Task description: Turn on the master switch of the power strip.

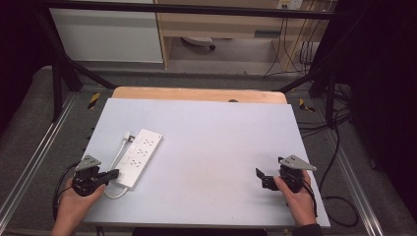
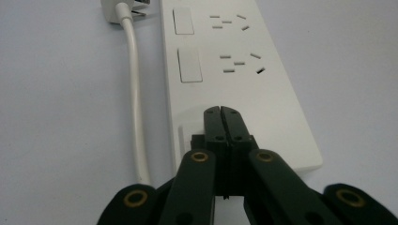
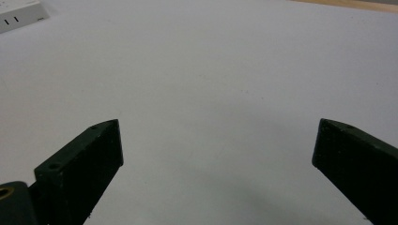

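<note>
White power strip lying flat on the table's left half, my left gripper at its near end.

I see the power strip (image 1: 139,156) resting on the pale table (image 1: 211,147), its long axis running diagonally from near-left to far-right, the near end pointing toward my left hand (image 1: 74,201). Its white cable (image 2: 135,98) leaves that near end and runs alongside the strip to the plug (image 1: 129,136), which lies just beside the far end. My left gripper (image 2: 221,110) has its jaws pressed together, tips over the strip's near end; I cannot tell if they touch it. My right gripper (image 3: 213,136) hovers over bare table, well apart from the strip, with its jaws spread wide and nothing between them.
</note>
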### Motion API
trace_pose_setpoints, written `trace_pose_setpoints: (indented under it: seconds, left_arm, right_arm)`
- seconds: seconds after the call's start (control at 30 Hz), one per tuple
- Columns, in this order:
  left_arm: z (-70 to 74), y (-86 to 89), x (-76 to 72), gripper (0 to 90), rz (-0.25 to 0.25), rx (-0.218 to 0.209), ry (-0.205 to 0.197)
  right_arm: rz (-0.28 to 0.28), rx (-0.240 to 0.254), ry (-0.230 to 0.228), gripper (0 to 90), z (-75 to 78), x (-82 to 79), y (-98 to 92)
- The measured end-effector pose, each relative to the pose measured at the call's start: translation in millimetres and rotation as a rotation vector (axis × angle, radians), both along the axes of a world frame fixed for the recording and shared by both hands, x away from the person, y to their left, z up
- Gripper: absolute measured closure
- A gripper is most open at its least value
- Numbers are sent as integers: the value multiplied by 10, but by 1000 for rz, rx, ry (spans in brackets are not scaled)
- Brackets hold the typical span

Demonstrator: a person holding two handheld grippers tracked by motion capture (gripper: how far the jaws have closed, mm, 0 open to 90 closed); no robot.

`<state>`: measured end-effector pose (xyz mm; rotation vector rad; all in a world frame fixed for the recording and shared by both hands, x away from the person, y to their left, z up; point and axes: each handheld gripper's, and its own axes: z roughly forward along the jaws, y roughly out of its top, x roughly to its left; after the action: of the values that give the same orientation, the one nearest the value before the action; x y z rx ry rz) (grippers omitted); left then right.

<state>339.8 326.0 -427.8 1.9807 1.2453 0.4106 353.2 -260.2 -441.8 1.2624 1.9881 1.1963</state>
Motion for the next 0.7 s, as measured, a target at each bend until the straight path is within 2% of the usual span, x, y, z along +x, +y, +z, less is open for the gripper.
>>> trace_pose_setpoints:
  seconds: [0.7]
  left_arm:
    - [6, 11, 17, 900, 0, -8, 15]
  right_arm:
    - [-2, 1, 4, 27, -7, 0, 3]
